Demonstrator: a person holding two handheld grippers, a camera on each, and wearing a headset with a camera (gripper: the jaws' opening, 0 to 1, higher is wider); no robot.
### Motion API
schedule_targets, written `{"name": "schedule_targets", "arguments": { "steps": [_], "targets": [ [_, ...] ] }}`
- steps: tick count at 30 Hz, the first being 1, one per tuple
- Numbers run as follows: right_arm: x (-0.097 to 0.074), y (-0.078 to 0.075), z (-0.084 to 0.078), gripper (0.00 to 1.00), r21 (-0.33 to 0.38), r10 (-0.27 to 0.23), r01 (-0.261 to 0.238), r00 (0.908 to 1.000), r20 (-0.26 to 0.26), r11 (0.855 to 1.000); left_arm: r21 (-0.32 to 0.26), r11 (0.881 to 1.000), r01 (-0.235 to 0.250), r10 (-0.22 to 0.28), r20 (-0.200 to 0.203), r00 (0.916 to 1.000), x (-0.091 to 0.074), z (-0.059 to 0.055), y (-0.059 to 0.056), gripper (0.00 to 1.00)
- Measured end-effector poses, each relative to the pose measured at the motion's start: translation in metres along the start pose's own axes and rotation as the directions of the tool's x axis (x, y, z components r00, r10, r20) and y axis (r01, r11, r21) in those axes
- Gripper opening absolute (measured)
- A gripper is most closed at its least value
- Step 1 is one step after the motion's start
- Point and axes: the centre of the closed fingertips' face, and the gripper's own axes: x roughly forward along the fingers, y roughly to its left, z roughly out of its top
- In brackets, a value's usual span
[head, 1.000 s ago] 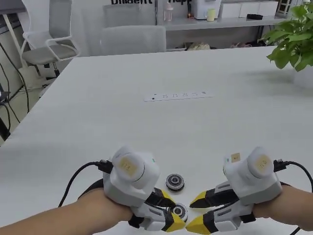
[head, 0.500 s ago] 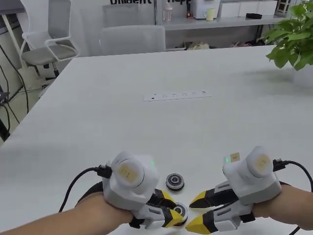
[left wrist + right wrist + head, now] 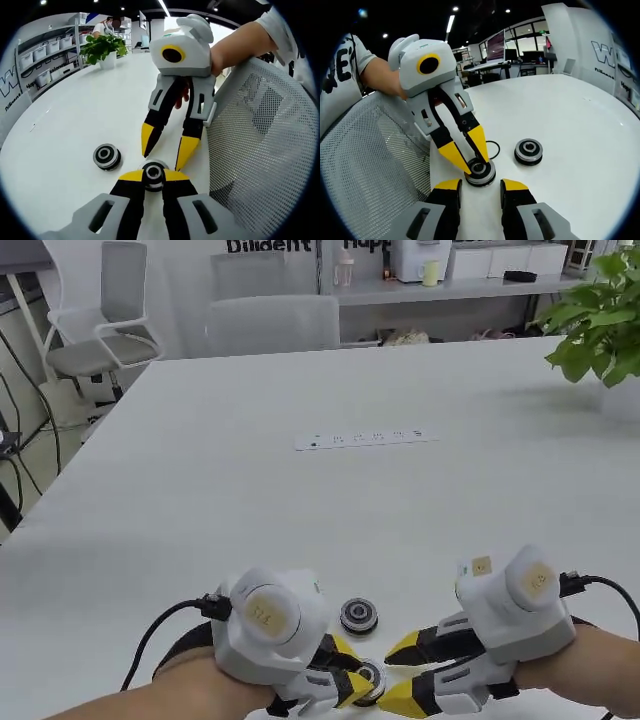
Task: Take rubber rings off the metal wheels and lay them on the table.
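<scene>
Where the left gripper's [image 3: 153,176] yellow tips meet, we see its jaws pinching a metal wheel [image 3: 480,172] from both sides. The wheel lies flat, low at the white table [image 3: 300,510], close to the near edge. We cannot tell whether it rests on the surface or is lifted just off it. A dark rubber band runs around its rim.

Facing it, the right gripper [image 3: 480,186] has its jaws spread apart with nothing between them. Its yellow tips sit just beside the held wheel, one on either side of its near edge, without touching it.

A second wheel [image 3: 359,615] lies flat on the table a little farther out, apart from both grippers. In the right gripper view we notice a thin black loop [image 3: 493,147] on the table just behind the held wheel. Whether it is a removed ring we cannot say.

Farther across the table a white power strip [image 3: 365,437] lies flat. A green plant [image 3: 598,328] stands at the far right edge, and a mesh chair back [image 3: 260,145] stands at the near edge of the table.
</scene>
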Motion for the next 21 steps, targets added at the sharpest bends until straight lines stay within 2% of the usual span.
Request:
{"name": "schedule_targets", "arguments": {
  "steps": [6,12,17,21],
  "targets": [
    [0.0040,0.0020,-0.0005,0.28,-0.016,-0.002,0.001,1.0000,-0.008,1.000,-0.003,1.000,-0.015,0.015,0.003,0.9999,0.0003,0.0006,0.0004,0.07],
    [0.0068,-0.0006,0.0047,0.27,-0.036,-0.019,0.020,0.9998,0.010,0.999,-0.003,1.000,-0.019,0.019,0.009,0.9998,0.0008,0.0011,0.0004,0.07],
    [0.0097,0.0002,0.0013,0.27,-0.073,-0.025,0.024,0.9996,-0.009,0.997,-0.005,1.000,-0.022,0.022,0.012,0.9997,0.0016,0.0017,0.0009,0.07],
    [0.0091,-0.0009,0.0025,0.25,-0.077,-0.028,0.027,0.9996,-0.005,0.997,-0.005,1.000,-0.024,0.024,0.012,0.9996,0.0018,0.0018,0.0011,0.07]
  ]
}}
